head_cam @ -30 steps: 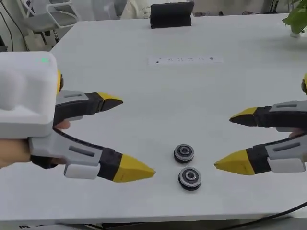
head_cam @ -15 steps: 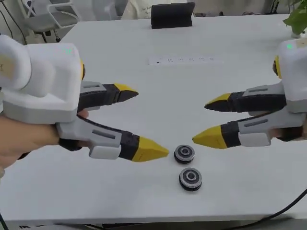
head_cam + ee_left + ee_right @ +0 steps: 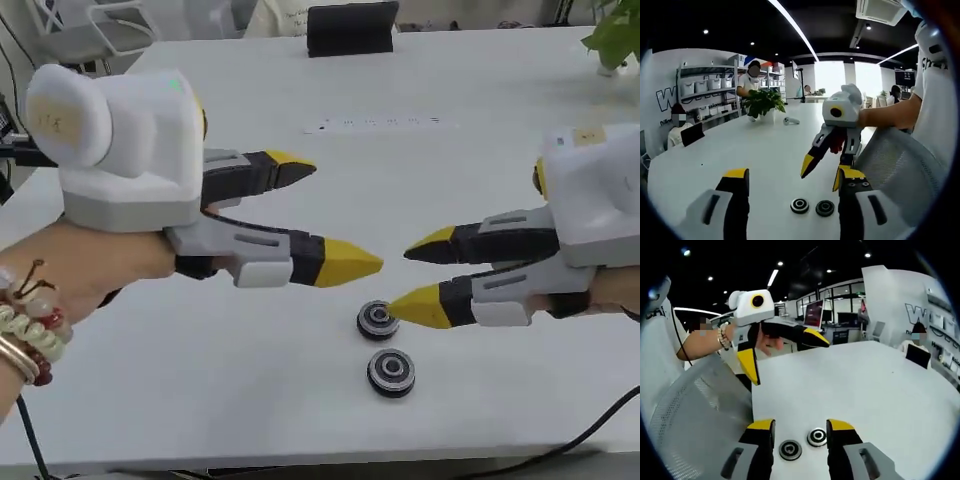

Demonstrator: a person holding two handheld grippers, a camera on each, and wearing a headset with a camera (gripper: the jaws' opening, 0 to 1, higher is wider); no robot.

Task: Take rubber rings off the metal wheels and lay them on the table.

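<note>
Two small metal wheels with black rubber rings lie on the white table (image 3: 300,410): one wheel (image 3: 377,320) farther off, another wheel (image 3: 391,371) nearer the front edge. My left gripper (image 3: 340,215) hovers open to their upper left, with nothing between its yellow tips. My right gripper (image 3: 415,275) comes in from the right, open, its lower tip just above the farther wheel. In the left gripper view both wheels (image 3: 800,205) (image 3: 825,208) lie between that gripper's jaws, and the right gripper (image 3: 822,175) hangs over them. In the right gripper view the wheels (image 3: 790,450) (image 3: 817,436) sit between its jaws.
A dark tablet-like stand (image 3: 350,28) is at the table's far edge and a white strip (image 3: 372,124) lies mid-table. A green plant (image 3: 615,35) is at the far right. A black cable (image 3: 570,440) crosses the front right corner. A mesh chair (image 3: 895,170) stands by the table.
Both grippers have moved inward and forward toward the two wheels. The right one's lower tip now hangs just above the farther wheel. The wheels have not moved.
</note>
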